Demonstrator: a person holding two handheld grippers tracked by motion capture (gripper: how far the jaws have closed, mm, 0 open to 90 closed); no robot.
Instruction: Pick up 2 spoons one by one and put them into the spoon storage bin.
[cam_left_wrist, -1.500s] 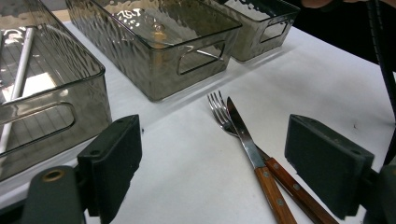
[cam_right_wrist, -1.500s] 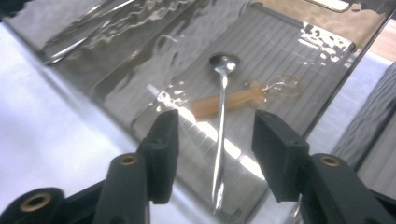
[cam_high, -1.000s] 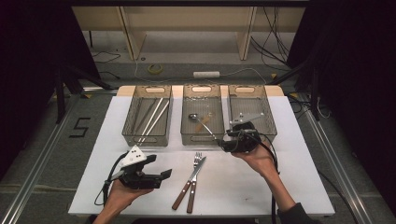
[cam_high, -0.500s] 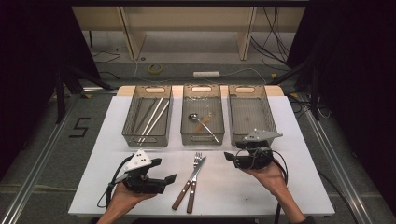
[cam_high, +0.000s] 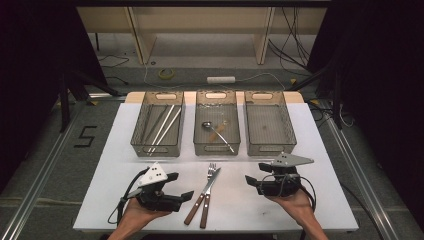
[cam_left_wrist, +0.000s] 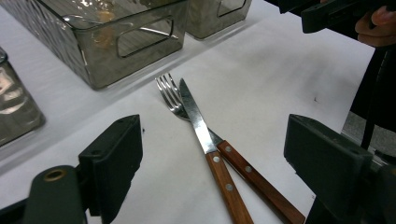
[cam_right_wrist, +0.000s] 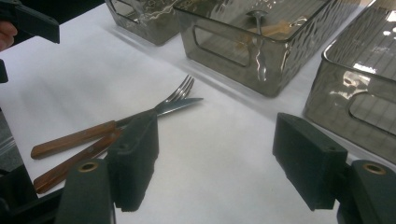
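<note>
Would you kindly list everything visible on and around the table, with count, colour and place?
table: one, white top, centre of the high view
bins: three, clear smoky grey, in a row at the far side of the table
chopsticks: a few, pale, in the left bin
spoon: one, metal, in the middle bin, with a wood-coloured piece beside it
right bin: nothing seen inside
fork: one, metal with wooden handle, near side between the grippers
knife: one, metal with wooden handle, crossing the fork
power strip: one, white, on the floor beyond
left gripper: black, open, empty
right gripper: black, open, empty
</note>
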